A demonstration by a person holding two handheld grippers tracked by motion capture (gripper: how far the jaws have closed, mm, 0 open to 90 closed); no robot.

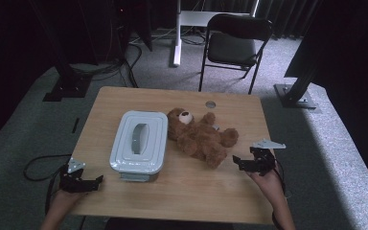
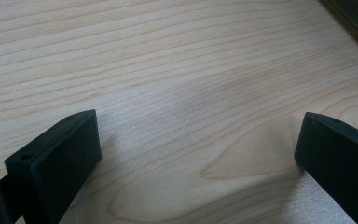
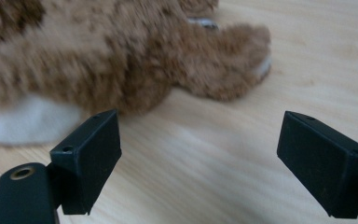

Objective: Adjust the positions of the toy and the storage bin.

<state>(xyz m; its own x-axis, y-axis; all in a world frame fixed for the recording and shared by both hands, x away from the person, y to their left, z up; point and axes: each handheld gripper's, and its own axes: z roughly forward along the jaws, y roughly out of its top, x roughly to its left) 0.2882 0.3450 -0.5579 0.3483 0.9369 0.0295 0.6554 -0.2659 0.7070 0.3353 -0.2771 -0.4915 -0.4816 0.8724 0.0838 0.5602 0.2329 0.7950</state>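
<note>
A brown teddy bear (image 1: pixel 200 136) lies on its back in the middle of the wooden table (image 1: pixel 182 191). Left of it stands a pale blue-grey lidded box (image 1: pixel 139 143) with a handle on its lid. My right gripper (image 1: pixel 238 163) hovers just right of the bear's lower leg, open, nothing between its jaws. In the right gripper view the bear's leg (image 3: pixel 121 70) lies just beyond the open gripper (image 3: pixel 200 149). My left gripper (image 1: pixel 95 181) is open near the table's front left corner, left of the box. In the left gripper view it (image 2: pixel 198 149) faces bare wood.
A small round hole (image 1: pixel 210 104) sits near the table's far edge. A black folding chair (image 1: pixel 235 43) stands on the grey carpet behind the table. Dark stands and cables flank the table on both sides.
</note>
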